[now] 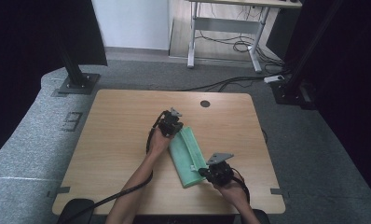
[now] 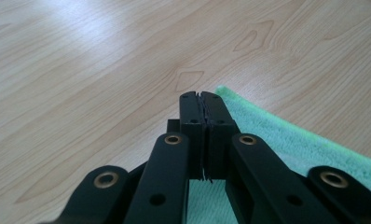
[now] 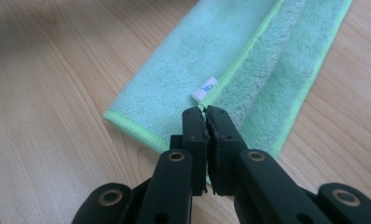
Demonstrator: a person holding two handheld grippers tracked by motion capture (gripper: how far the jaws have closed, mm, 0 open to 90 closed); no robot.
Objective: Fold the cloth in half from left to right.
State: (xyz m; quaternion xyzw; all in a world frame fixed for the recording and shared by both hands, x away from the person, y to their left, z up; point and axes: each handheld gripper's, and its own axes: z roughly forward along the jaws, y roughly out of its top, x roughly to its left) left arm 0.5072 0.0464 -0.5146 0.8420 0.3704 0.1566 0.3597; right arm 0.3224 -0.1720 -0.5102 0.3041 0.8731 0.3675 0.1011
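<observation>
The table (image 1: 127,121) is viewed from above and forward. The green cloth (image 1: 187,156), shared by all views, is seen close along each gripper's jaws (image 2: 286,140) (image 3: 230,60).

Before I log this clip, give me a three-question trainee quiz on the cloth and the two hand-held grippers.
1. True or false: the green cloth lies folded into a long strip on the wooden table.
2. Which hand-held gripper is at the cloth's far end? A) left B) right
3. Fill in: a small white ___ sits on the cloth's fold, just ahead of the right hand-held gripper.

Key: 1 true. 2 A, the left hand-held gripper. 3 label.
</observation>
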